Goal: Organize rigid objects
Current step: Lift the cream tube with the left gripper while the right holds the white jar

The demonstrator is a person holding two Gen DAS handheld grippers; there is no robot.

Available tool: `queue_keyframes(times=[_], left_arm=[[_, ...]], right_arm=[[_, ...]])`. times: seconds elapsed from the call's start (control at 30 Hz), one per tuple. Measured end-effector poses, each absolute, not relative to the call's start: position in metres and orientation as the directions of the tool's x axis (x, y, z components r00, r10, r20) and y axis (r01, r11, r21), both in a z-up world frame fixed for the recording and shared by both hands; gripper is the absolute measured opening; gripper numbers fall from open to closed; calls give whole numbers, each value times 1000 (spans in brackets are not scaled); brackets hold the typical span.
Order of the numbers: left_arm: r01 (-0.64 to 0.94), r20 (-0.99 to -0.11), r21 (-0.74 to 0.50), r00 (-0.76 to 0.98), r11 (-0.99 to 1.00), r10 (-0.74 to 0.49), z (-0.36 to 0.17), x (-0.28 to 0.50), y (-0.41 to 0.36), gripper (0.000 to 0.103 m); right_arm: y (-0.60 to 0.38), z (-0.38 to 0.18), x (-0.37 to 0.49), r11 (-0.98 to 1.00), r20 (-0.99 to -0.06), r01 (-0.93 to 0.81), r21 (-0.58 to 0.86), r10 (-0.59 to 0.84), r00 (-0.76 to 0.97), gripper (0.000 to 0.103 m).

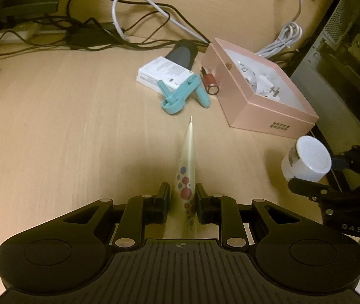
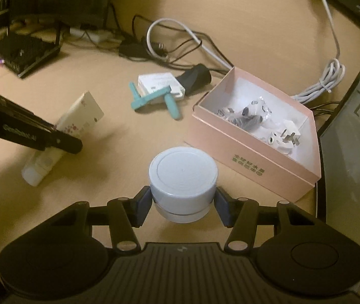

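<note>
A light wooden table [image 1: 53,126] fills both views, with a dark computer case [image 1: 344,50] along its edge at 3 o'clock and a tangle of black and white cables [image 1: 134,17] at 12 o'clock.

One open pink box [image 2: 250,152] sits at 2 o'clock in the right wrist view. Inside it lie one white plug adapter [image 2: 284,136] and one clear bag of small dark parts [image 2: 248,116].

Loose on the table at 12 o'clock of the left wrist view: one small white carton [image 1: 162,73], one dark curved object [image 1: 183,52] behind it, one teal plastic tool-shaped piece [image 1: 180,93] leaning on the carton, and one red cylindrical battery [image 1: 210,82] just beside the pink box.

The left tool [image 1: 182,200] is clamped on one cream tube [image 1: 188,157] printed with red and blue dots, held above the table, its flat crimped end pointing away at 12 o'clock.

The right tool [image 2: 183,202] is clamped on one white round jar [image 2: 183,179], lid facing the camera, held just beside the box's near wall.
</note>
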State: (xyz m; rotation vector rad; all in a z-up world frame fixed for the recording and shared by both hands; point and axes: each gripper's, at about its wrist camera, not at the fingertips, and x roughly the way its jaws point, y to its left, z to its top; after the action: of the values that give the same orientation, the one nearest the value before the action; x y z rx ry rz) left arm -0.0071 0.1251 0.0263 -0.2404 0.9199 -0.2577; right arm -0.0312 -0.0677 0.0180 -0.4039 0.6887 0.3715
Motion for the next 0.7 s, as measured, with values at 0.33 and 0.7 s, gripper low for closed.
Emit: queue_keyframes(times=[0.33,0.7], left_arm=[[140,-752,-311,569,940,-334,26,-3,126,24],[169,-753,-305,560,937,-346,26,-3,122,24]], right_arm=[[-61,-1,-21,837,-779,-502,-216,163,606,54],[-76,-3,-11,854,-838,-479,-203,102,537,54]])
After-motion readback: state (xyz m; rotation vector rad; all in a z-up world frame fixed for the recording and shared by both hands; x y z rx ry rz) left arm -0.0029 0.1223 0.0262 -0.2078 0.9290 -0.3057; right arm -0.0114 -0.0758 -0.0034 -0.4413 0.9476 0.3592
